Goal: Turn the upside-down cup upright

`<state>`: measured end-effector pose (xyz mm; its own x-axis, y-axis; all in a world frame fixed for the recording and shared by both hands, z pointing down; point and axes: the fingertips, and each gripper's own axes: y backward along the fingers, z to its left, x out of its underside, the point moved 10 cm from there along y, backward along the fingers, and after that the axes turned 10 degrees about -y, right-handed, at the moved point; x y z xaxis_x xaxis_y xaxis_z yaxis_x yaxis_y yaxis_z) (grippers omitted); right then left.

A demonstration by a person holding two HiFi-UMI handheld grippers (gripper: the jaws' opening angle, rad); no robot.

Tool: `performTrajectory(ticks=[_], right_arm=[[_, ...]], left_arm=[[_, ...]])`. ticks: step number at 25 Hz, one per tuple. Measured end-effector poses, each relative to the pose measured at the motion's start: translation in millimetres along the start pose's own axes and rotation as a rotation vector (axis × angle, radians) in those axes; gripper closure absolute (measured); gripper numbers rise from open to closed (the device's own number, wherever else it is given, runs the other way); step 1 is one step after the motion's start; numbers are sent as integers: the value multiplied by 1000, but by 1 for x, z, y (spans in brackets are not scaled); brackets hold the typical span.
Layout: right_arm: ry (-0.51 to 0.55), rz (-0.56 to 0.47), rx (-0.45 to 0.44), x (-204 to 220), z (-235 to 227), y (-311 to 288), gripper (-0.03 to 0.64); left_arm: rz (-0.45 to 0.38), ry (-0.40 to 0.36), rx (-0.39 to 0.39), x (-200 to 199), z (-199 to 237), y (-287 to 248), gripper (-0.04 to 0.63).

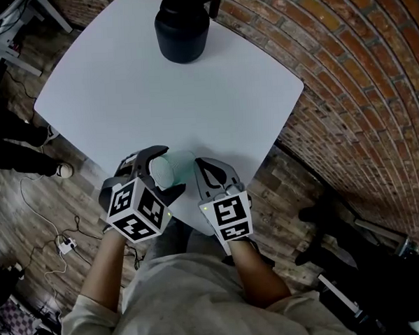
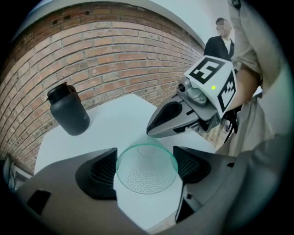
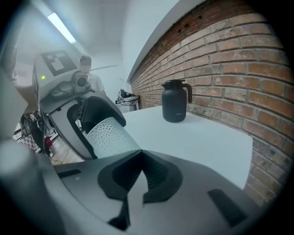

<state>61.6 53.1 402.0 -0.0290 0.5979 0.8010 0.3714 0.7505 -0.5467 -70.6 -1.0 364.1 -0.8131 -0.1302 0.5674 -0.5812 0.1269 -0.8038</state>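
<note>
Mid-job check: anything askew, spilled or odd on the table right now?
Only the clear, dimpled green-tinted cup: it is tilted sideways in the jaws of the left gripper, at the near edge of the white table, neither inverted nor upright. Nothing spilled; the black lidded jug stands upright at the far end.

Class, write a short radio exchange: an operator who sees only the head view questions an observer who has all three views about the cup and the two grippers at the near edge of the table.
Operator: From above I see the cup in the left gripper. Which way does its mouth face?
Observer: The left gripper view looks straight into the open mouth, down to a dimpled base, with a pad against each side.
Operator: Is the right gripper holding anything?
Observer: No. In the right gripper view its jaws are together with nothing between them. The cup sits beyond them, in the other gripper.
</note>
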Motion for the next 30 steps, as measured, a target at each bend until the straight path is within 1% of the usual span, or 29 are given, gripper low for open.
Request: performTrajectory(ticks=[10,16,23,30], right_arm=[[-46,8,9,12,-1,-4,611],[-88,14,12,22,-3,-6,611],[-114,17,9,24,-3,-8,611],[-148,12,-9,27,-1,-11,611]], left_arm=[[15,-5,42,-9,0,-3,210],[13,-10,53,-14,-2,-6,210],[18,-14,63,-18,-1,-8,210],[15,-17,67,-20,-1,-8,212]])
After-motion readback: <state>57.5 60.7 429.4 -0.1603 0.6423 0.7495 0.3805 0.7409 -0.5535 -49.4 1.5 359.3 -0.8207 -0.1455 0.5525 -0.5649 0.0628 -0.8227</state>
